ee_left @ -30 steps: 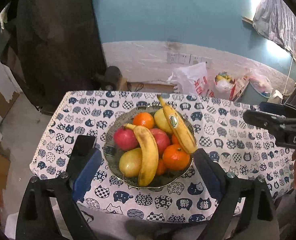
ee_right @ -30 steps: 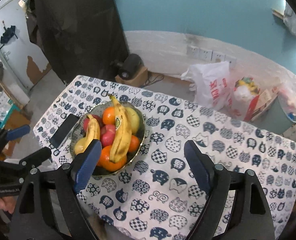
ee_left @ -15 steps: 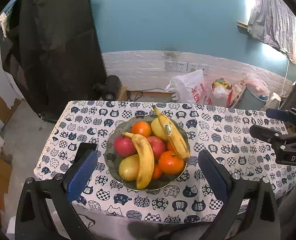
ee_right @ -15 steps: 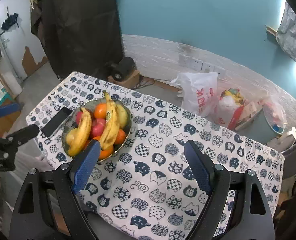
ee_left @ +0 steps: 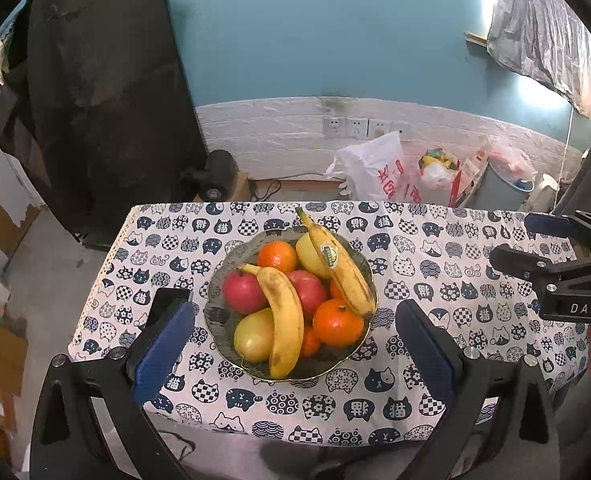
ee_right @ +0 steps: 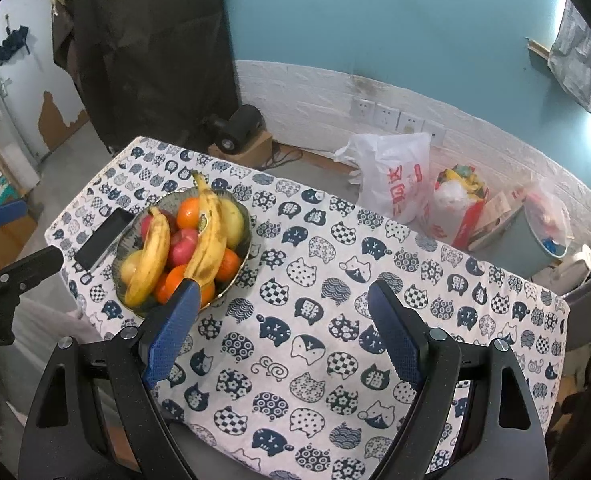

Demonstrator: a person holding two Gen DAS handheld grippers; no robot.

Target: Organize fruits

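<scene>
A fruit bowl (ee_left: 361, 350) sits on the left half of a table covered with a cat-print tablecloth (ee_right: 335, 320). The bowl holds two bananas, one in front (ee_left: 285, 320) and one with a sticker (ee_left: 341, 266) lying across the right side, plus two red apples (ee_left: 243, 294), oranges (ee_left: 337, 322) and a yellow-green pear (ee_left: 253, 340). A black phone (ee_right: 103, 238) lies flat on the cloth just beside the bowl's left rim. The left gripper (ee_left: 295, 340) hangs above the near table edge, jaws spread wide and empty, with the bowl framed between them. The right gripper (ee_right: 283, 320) hangs over bare cloth to the right of the bowl, jaws likewise spread and empty. A white plastic bag (ee_left: 375, 168) stands on the floor beyond the far edge.
</scene>
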